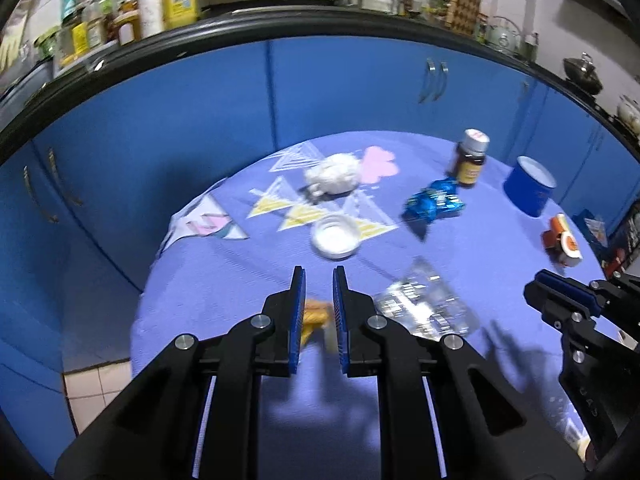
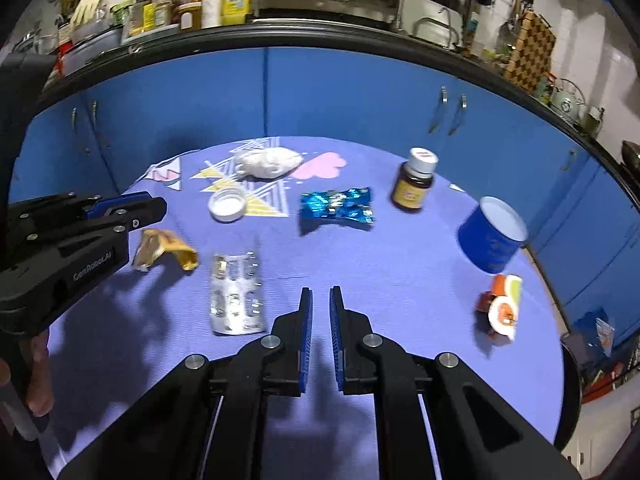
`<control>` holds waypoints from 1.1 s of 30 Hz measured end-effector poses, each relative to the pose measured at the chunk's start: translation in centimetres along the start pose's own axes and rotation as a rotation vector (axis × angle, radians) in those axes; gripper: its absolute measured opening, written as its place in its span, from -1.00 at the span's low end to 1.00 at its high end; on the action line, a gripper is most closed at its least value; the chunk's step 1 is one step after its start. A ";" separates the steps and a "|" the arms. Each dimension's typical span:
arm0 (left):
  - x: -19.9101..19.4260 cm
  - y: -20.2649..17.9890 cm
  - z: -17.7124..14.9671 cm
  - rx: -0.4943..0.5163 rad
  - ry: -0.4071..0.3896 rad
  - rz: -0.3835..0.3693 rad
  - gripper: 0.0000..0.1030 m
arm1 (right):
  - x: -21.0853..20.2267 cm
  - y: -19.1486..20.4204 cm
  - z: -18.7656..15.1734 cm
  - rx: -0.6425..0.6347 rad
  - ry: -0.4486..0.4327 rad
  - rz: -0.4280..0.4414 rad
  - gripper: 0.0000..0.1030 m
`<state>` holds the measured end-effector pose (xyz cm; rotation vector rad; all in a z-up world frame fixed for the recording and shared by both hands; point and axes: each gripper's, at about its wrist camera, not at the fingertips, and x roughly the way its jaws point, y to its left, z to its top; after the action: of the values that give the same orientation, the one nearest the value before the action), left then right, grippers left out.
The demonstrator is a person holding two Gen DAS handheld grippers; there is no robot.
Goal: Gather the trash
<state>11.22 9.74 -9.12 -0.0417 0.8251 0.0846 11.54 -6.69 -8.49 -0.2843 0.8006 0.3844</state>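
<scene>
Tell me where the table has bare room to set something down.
Free: the cloth between the blister pack and the blue cup, ahead of the right gripper. Crowded: the far half, with tissue wad, white lid, blue wrapper and brown bottle.

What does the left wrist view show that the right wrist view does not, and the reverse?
Only the left wrist view: a lidded pot on the counter at far right.
Only the right wrist view: fingers of the person's hand on the left gripper handle, and the gold wrapper in full.
Both: crumpled white tissue, white lid, blue foil wrapper, brown bottle, blue cup, blister pack, and both grippers, closed and empty, right gripper.
</scene>
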 end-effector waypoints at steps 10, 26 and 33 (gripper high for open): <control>0.7 5.2 -1.9 -0.081 0.038 -0.004 -0.68 | 1.0 3.4 0.2 -0.073 -0.039 -0.018 0.50; 0.6 2.1 -1.4 -0.038 -0.018 -0.083 0.93 | 2.8 3.6 -0.5 -0.110 0.012 -0.003 0.50; 0.1 0.5 -1.7 -0.001 -0.004 -0.169 0.93 | 3.1 3.5 -1.1 -0.118 0.021 0.012 0.50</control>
<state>10.01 10.09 -10.38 -0.1114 0.8141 -0.0742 11.31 -3.33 -11.89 -0.3947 0.8019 0.4416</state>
